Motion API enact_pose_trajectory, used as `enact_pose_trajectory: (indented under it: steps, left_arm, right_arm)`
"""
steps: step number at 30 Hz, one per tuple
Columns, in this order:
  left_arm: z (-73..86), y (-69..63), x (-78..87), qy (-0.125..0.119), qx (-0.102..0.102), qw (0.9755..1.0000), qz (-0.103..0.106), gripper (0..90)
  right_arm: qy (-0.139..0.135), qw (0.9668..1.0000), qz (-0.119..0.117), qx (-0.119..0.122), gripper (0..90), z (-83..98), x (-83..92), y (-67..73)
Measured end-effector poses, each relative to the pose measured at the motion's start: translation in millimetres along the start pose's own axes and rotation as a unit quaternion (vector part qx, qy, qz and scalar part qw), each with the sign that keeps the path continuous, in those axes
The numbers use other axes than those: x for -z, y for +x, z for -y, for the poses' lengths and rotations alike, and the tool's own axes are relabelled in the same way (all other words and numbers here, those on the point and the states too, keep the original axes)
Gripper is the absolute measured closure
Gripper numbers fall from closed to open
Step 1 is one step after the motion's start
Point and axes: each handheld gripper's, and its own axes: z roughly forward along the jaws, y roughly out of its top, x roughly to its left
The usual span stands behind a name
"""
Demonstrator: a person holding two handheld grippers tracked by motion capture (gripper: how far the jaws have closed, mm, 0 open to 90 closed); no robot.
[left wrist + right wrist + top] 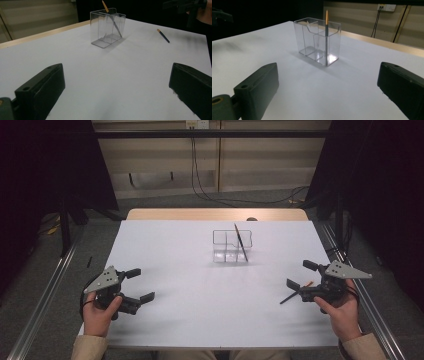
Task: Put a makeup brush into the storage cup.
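A clear plastic organizer with several compartments stands a little beyond the middle of the white table. A dark pencil with an orange end leans inside its right compartment. In the left gripper view the organizer holds that pencil, and in the right gripper view the pencil stands upright in the organizer. A second dark pencil lies flat on the table just under and beside my right gripper, which is open and empty. My left gripper is open and empty near the table's left front.
The loose pencil lies to the right of the organizer in the left gripper view, with my right gripper beyond it. A bare wooden strip edges the table's far side. Metal rails run along both sides.
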Motion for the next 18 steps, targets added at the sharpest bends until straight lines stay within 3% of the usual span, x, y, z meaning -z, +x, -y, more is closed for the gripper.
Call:
enact_pose_trajectory:
  steps: [18]
  left_arm:
    - [-6.5, 3.7, -18.9, -0.003, -0.002, 0.9998, 0.02, 0.4]
  right_arm:
    - [0.021, 0.9995, 0.02, -0.01, 3.3, 21.8, 24.9, -0.5]
